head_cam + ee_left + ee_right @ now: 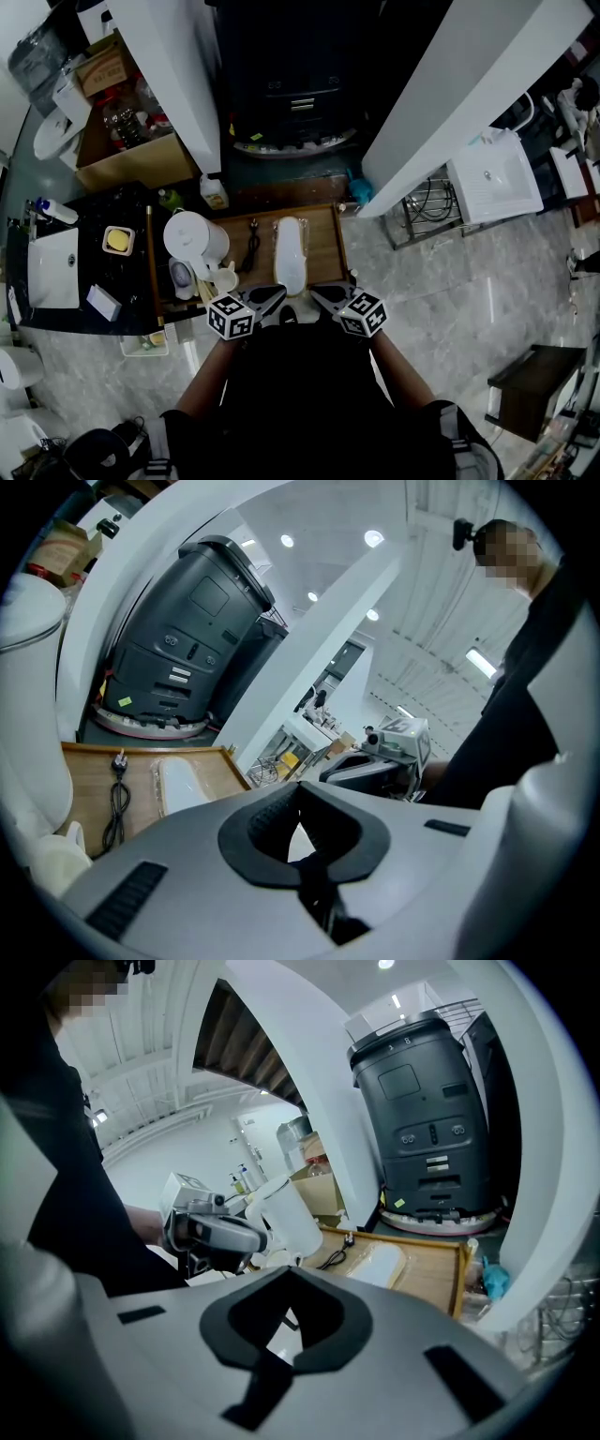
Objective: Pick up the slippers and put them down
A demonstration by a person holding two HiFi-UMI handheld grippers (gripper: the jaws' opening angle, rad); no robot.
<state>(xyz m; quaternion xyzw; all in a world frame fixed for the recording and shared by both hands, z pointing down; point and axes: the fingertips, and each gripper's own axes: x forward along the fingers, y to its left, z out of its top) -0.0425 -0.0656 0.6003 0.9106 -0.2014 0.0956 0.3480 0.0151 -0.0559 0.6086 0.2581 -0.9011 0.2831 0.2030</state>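
A white slipper (291,251) in a clear wrapper lies lengthwise on a low wooden tray (323,246). It also shows in the left gripper view as the slipper (185,780) and in the right gripper view as the slipper (382,1265). My left gripper (273,299) and right gripper (318,296) hover side by side just short of the tray's near edge, behind the slipper's near end. Both point towards each other. The left gripper (302,841) is shut with nothing in it, and so is the right gripper (279,1324).
A white kettle (195,240) and a black power cable (252,246) share the tray's left half. Beyond it stands a black machine (292,89) between two white slanted beams. A black counter with a basin (52,267) is at left, a white sink unit (494,178) at right.
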